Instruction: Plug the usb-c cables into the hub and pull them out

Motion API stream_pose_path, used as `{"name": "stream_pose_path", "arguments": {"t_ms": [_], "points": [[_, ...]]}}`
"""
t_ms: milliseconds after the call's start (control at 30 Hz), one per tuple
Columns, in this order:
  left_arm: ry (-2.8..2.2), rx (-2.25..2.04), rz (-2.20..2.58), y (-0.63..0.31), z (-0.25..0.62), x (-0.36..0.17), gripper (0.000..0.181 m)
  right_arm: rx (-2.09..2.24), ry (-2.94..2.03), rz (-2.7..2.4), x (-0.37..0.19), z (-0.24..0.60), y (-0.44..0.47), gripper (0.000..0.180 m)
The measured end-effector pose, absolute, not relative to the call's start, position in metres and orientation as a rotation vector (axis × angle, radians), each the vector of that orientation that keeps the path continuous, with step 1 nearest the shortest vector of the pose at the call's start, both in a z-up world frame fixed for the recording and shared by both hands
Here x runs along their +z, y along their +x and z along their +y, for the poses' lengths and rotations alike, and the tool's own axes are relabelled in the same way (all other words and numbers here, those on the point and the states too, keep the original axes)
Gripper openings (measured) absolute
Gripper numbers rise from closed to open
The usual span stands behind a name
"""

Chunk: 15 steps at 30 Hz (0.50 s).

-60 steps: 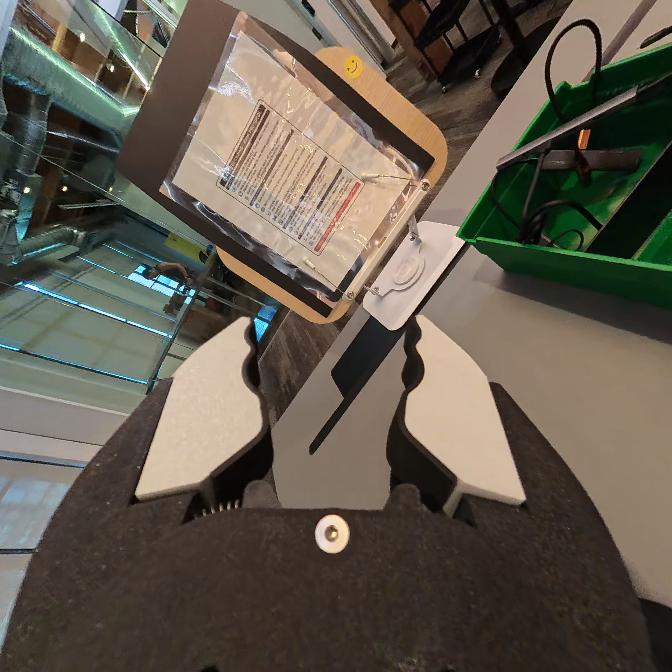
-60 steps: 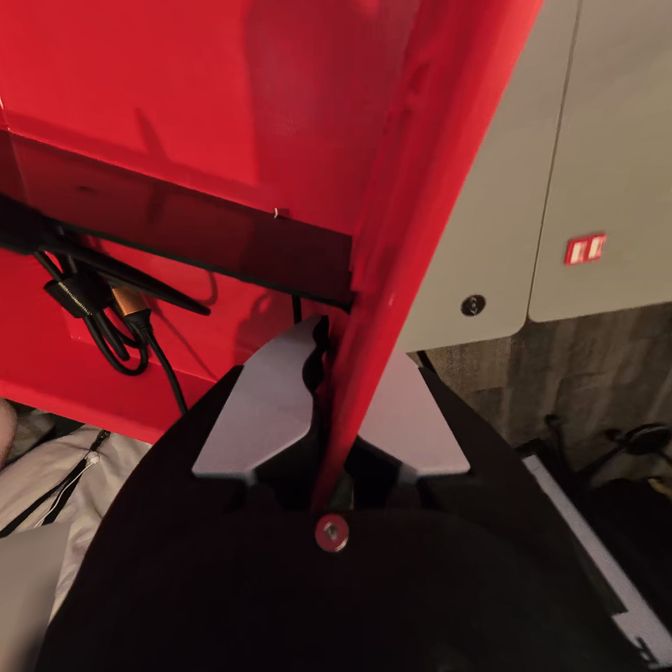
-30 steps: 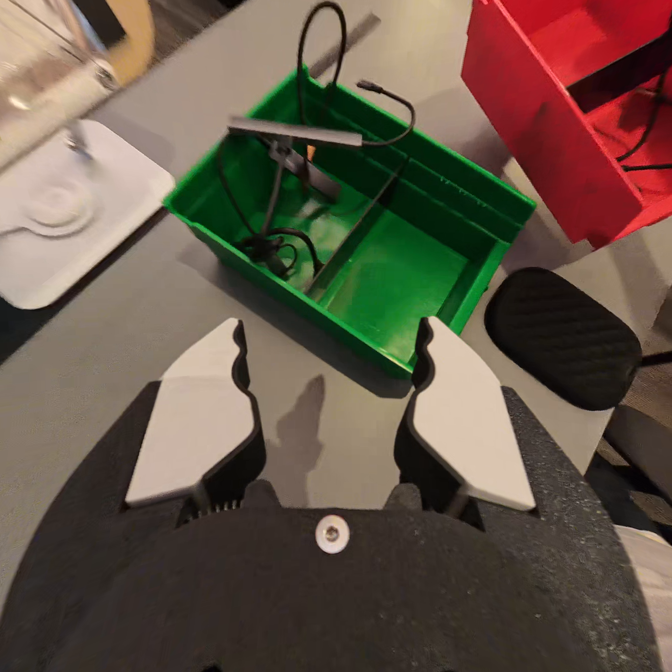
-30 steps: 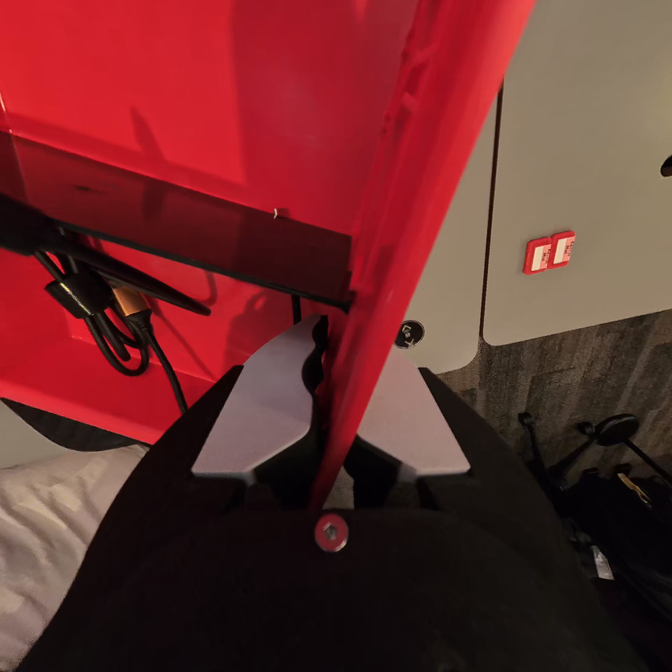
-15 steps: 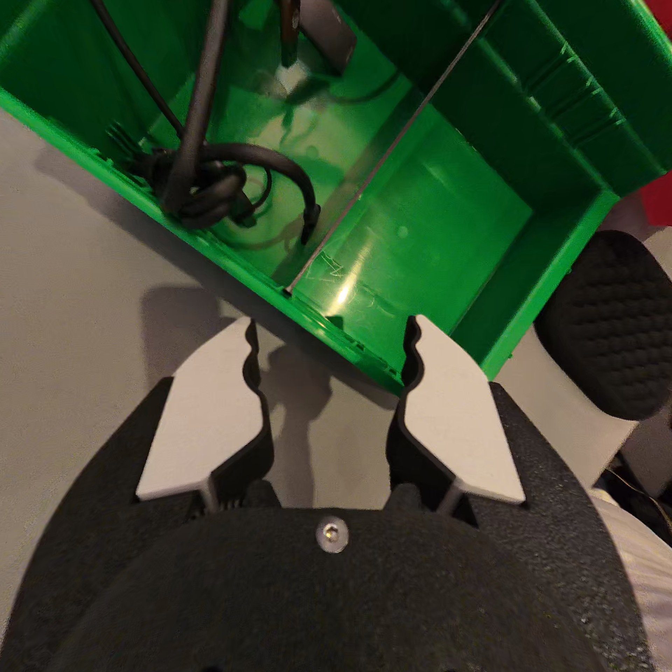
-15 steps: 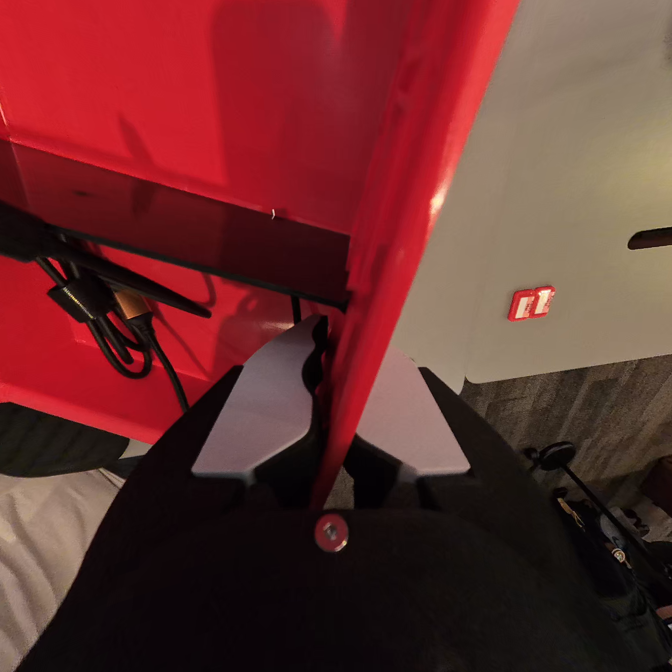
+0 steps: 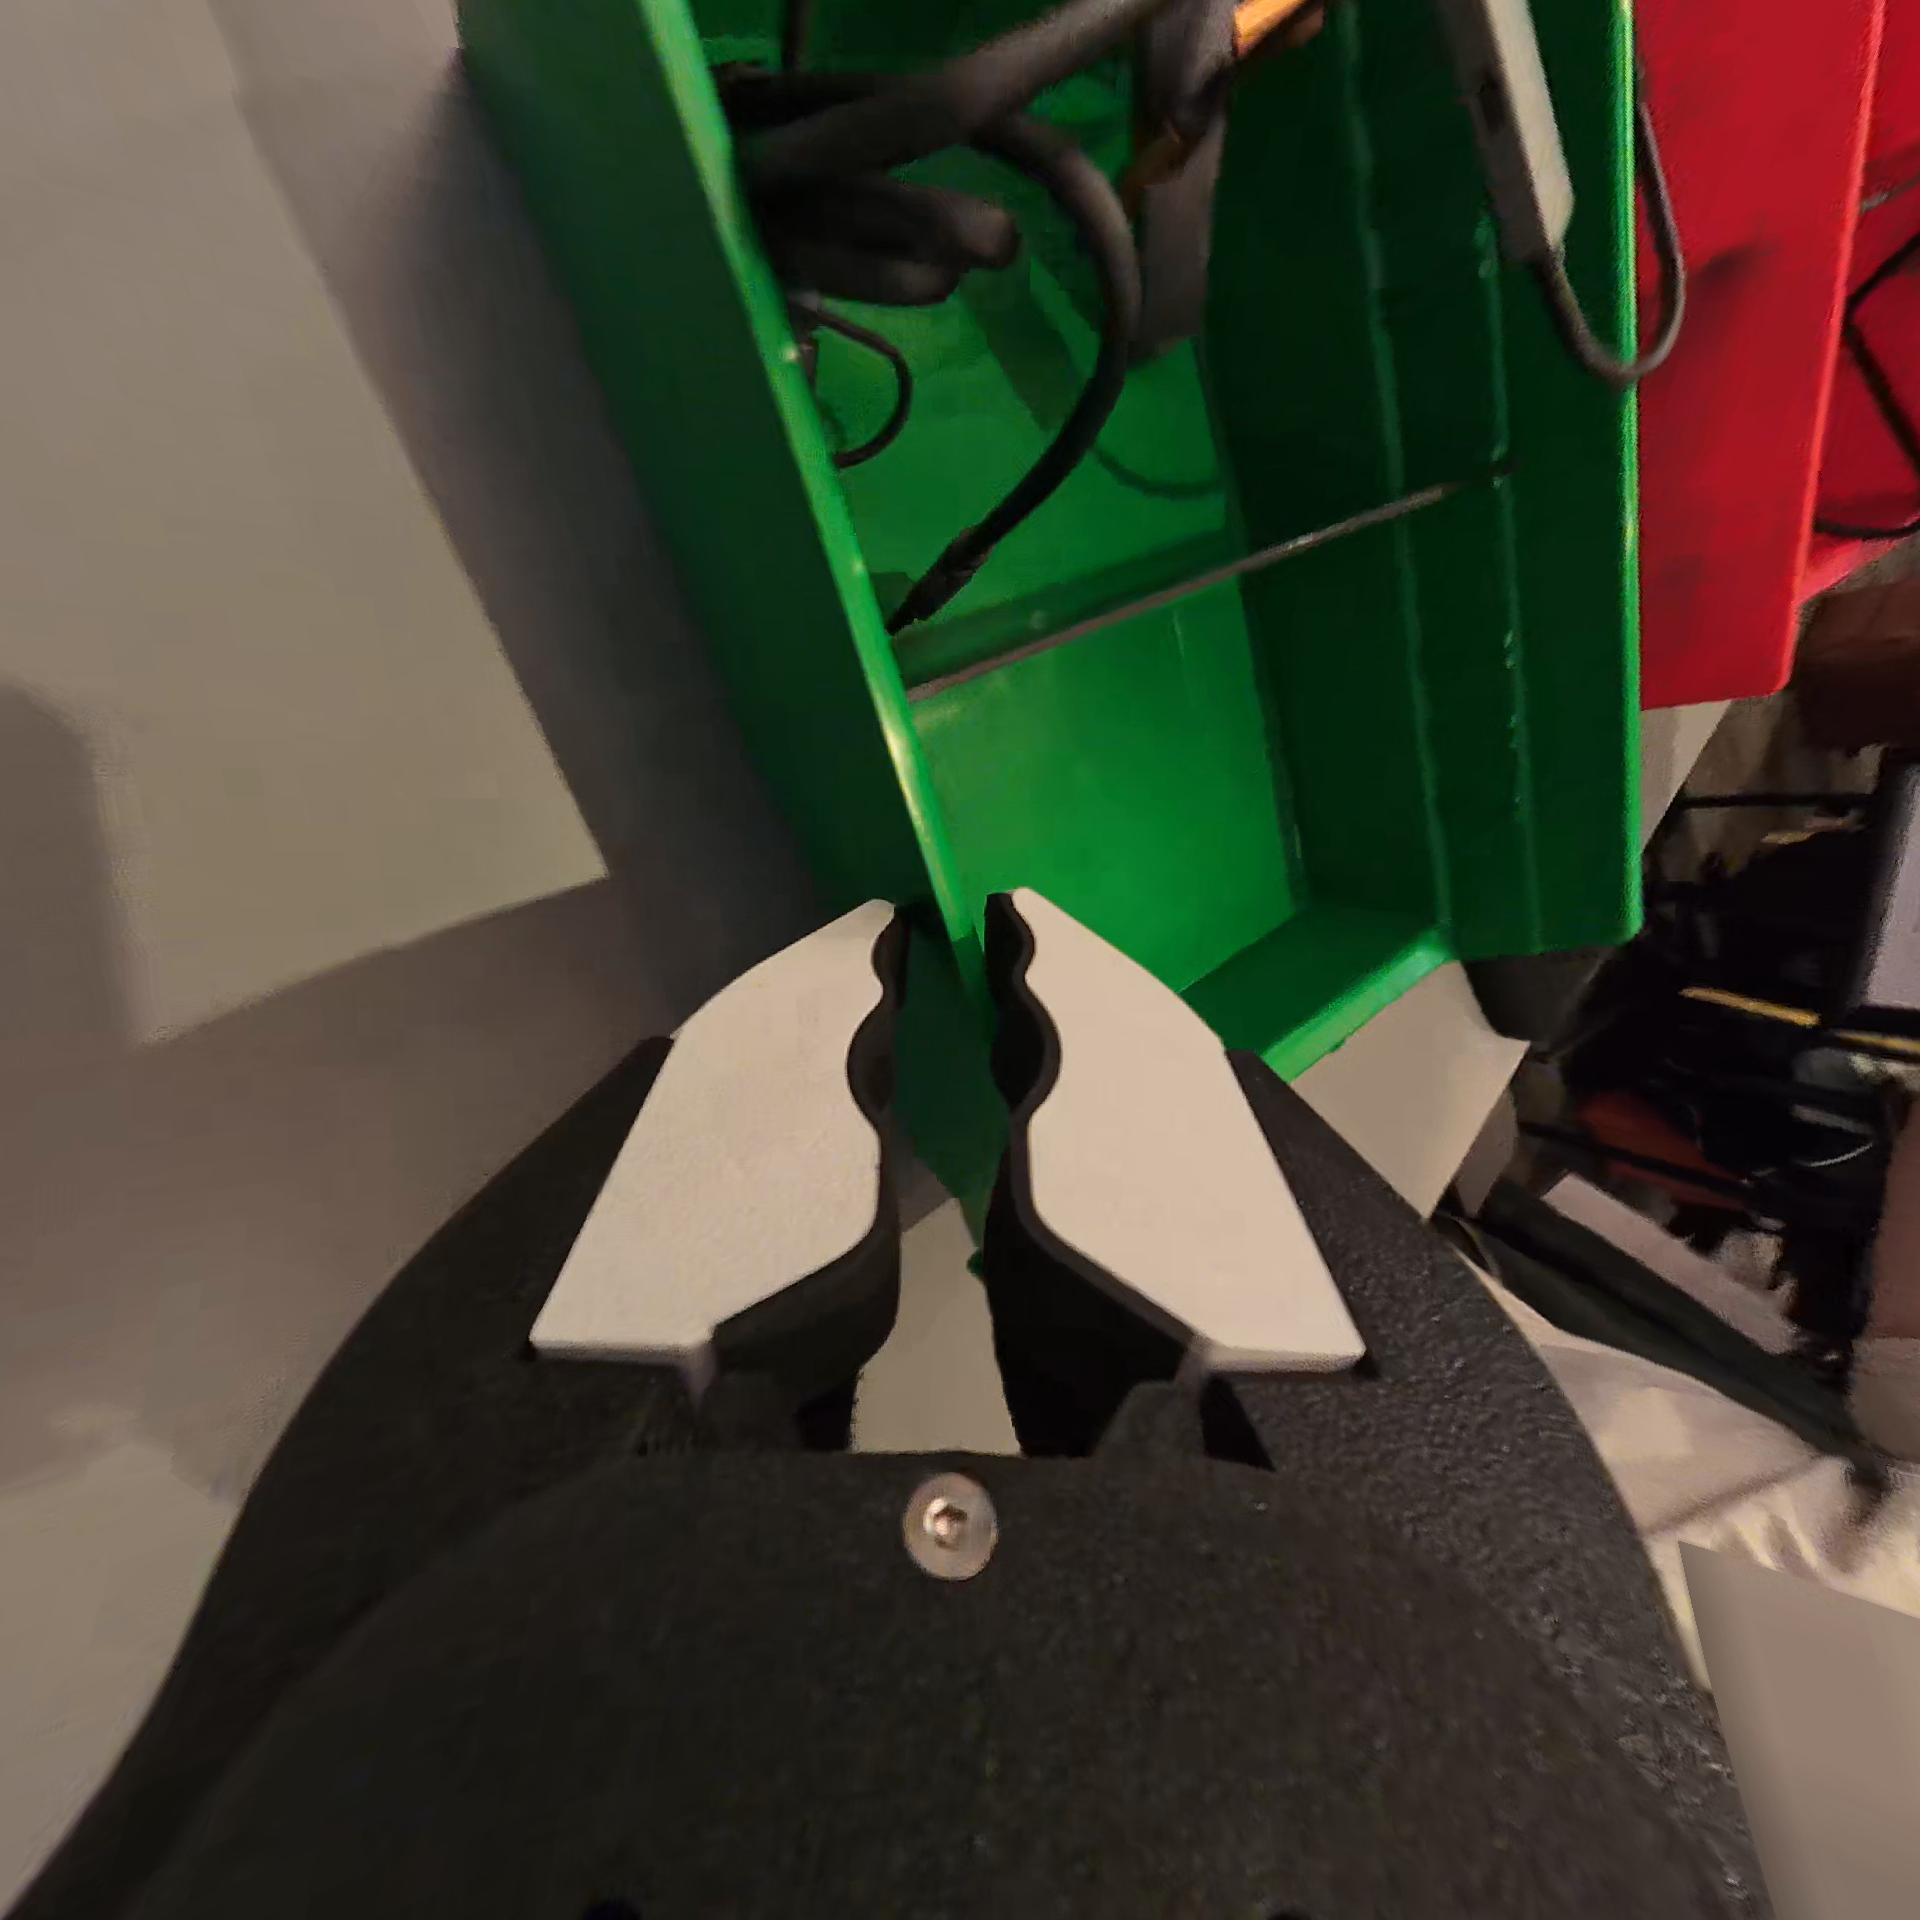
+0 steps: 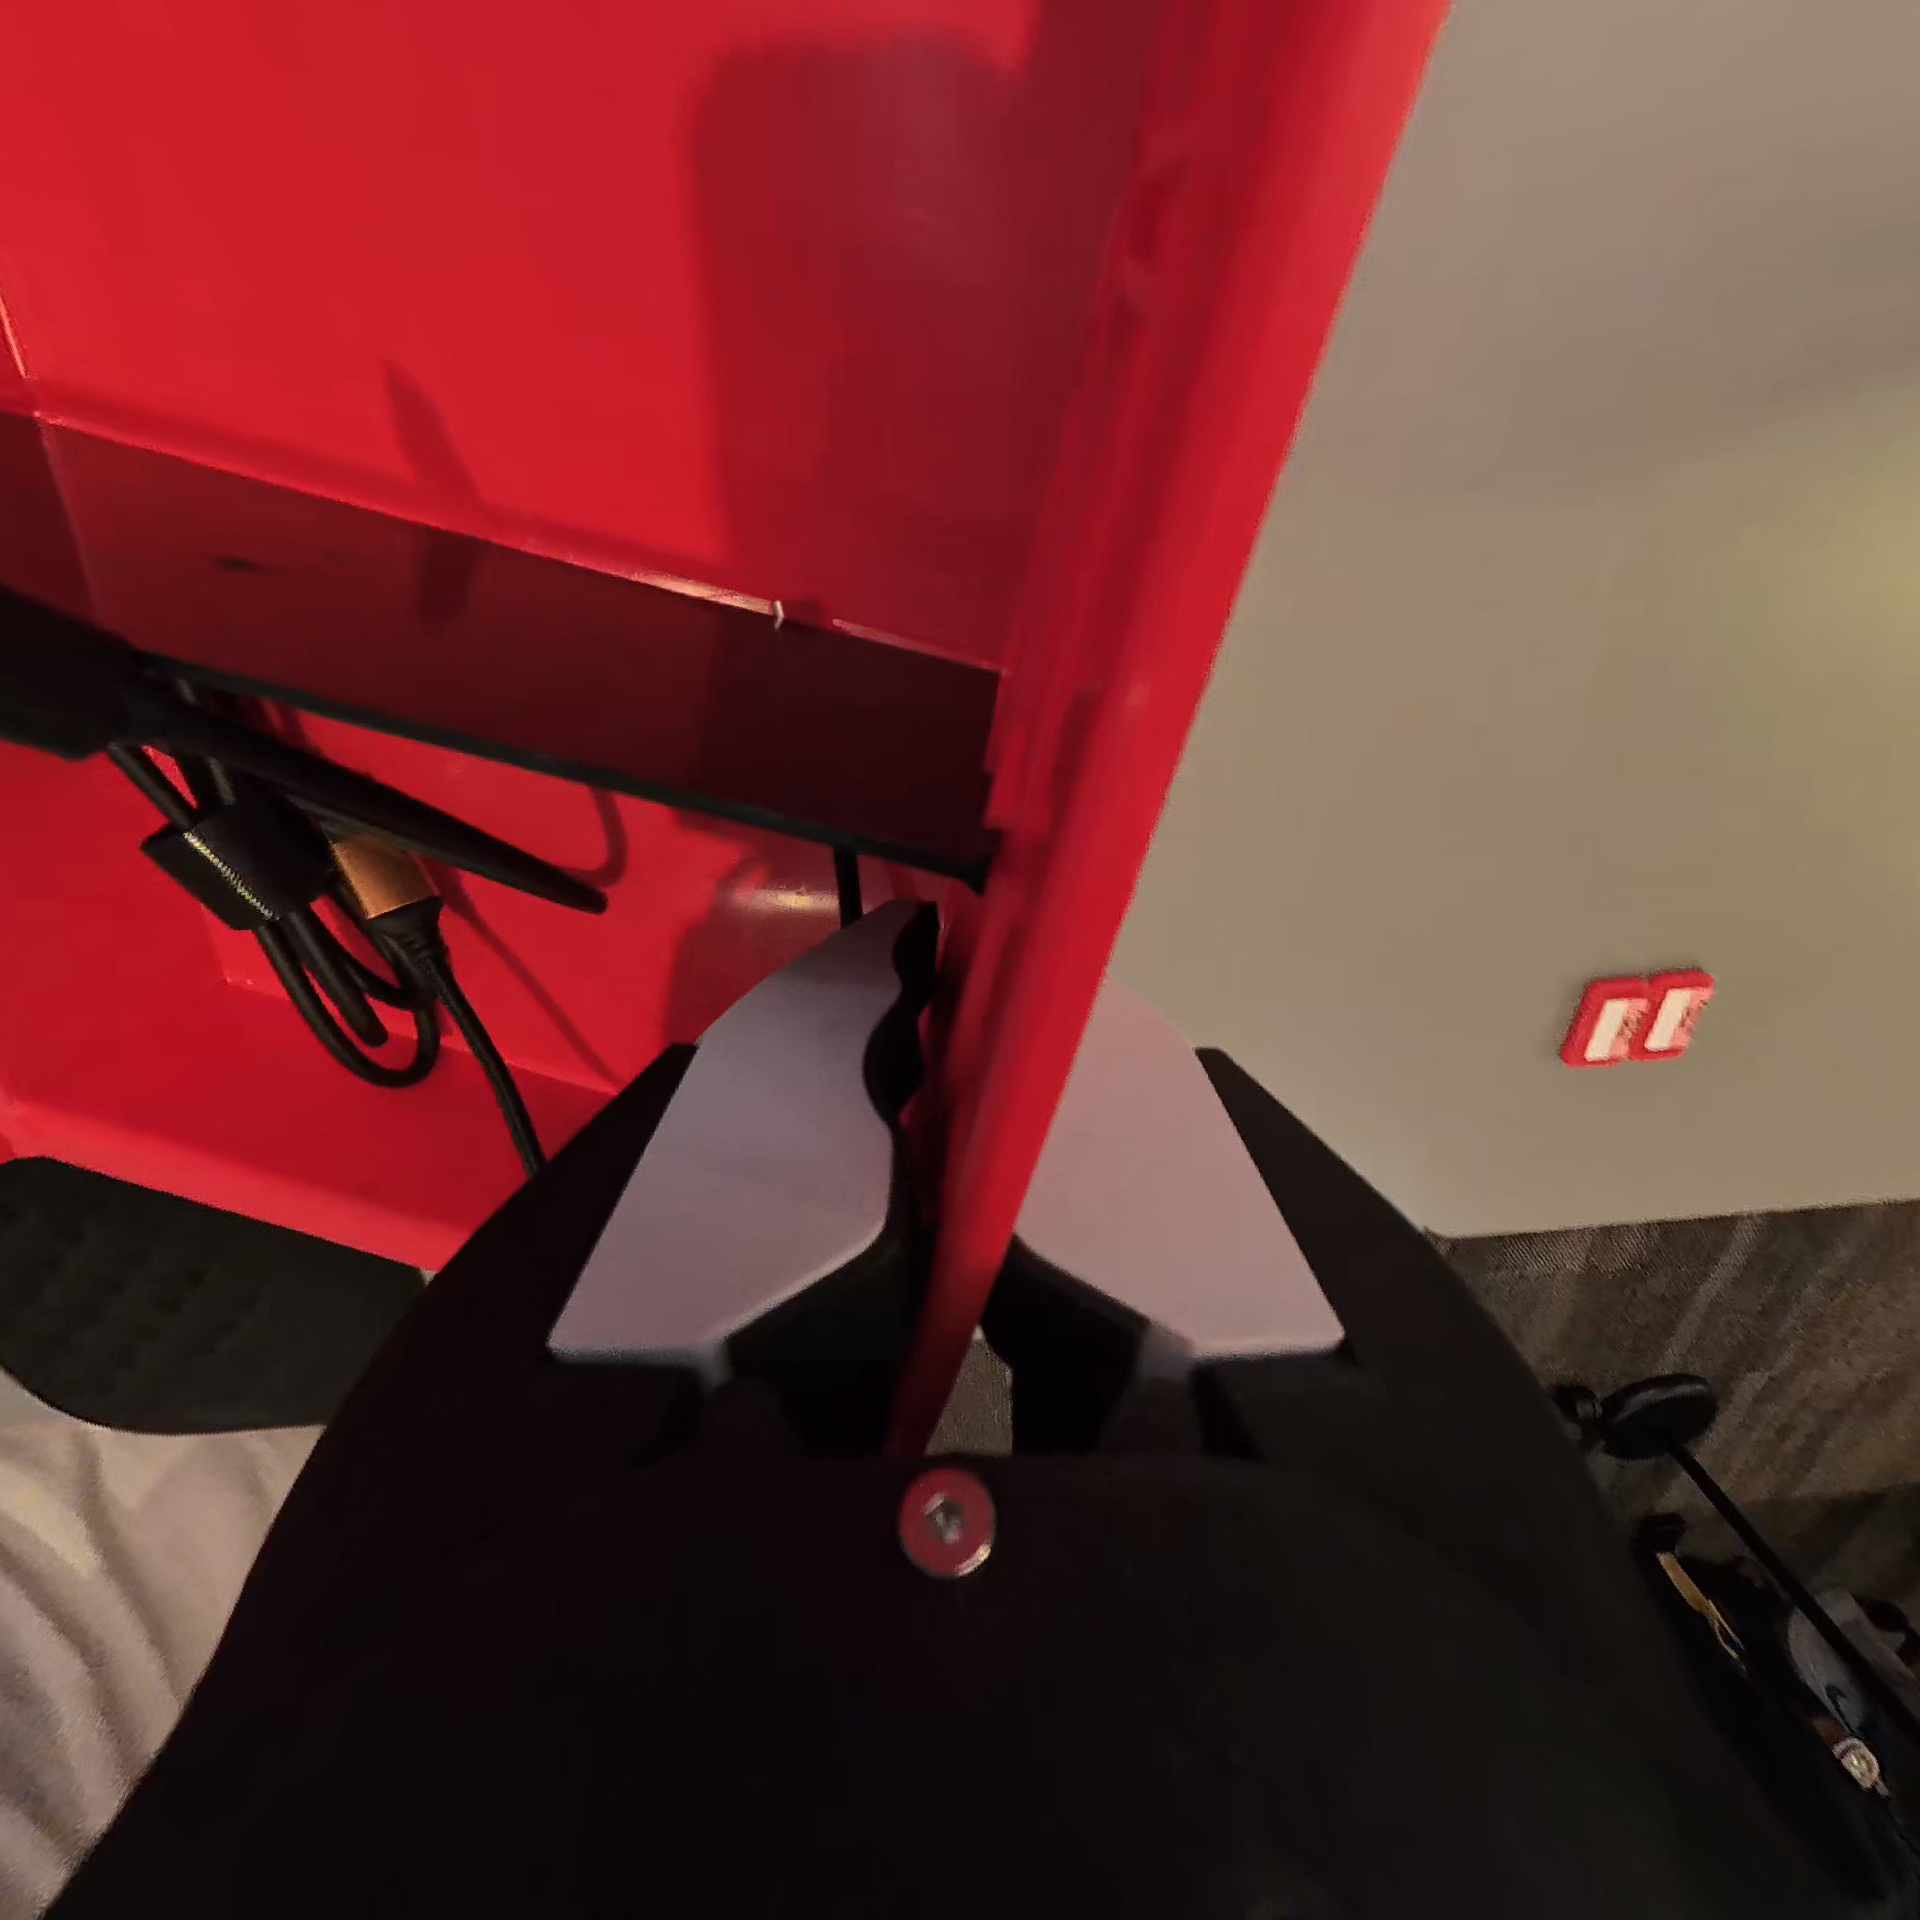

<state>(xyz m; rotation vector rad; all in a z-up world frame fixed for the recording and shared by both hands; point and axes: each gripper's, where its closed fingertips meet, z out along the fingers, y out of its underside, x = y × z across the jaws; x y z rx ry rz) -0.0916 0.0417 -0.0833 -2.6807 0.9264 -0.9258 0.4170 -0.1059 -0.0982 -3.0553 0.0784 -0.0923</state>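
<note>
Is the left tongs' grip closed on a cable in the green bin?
No: the left tongs clamp the green bin's wall, and the cables lie loose inside.

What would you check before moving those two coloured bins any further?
1. Left tool gripping the green bin: ok, its fingers are closed on the bin's side wall.
2. Right tool gripping the red bin: ok, the wall is pinched between its fingers.
3. Black cables inside the green bin: not ok, one thin loop hangs over the far rim.
4. Cables and orange-tipped plug in the red bin: ok, all behind the divider.
5. Gap between the two bins: cannot tell, they look very close.
6. Bins level: cannot tell.
</note>
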Motion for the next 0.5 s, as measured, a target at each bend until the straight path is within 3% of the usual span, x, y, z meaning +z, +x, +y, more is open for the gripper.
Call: {"name": "stream_pose_path", "arguments": {"t_ms": [500], "points": [[-2.658,-0.626,0.032,-0.359,0.07,-0.08,0.01,0.289,-3.067,-0.07,-0.145,-0.03,0.329,0.004]]}}
